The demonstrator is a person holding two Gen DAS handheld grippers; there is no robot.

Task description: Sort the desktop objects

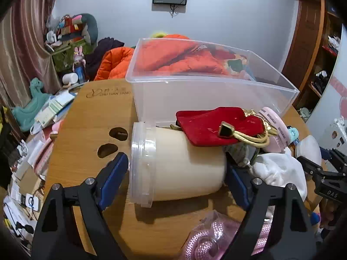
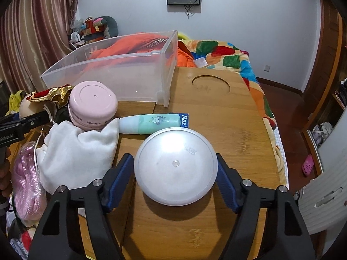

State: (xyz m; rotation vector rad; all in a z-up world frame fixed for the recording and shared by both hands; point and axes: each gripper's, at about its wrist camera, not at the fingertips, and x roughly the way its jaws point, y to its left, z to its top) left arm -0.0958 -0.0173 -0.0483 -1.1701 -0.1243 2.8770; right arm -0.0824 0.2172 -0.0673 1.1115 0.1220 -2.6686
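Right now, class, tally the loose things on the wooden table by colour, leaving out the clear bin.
Pink: 2, jar, rope
White: 2, cloth, lid
Red: 1, pouch
Cream: 1, tub
Green: 1, bottle
Total: 7

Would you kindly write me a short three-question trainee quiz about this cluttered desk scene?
1. True or false: the clear plastic bin holds several sorted objects.
2. What lies between the fingers of the left claw? A) pink rope B) cream jar on its side C) red pouch
3. Name the round thing between the fingers of the right claw.

Key: 1 false, it looks empty; 2 B; 3 the translucent round lid.
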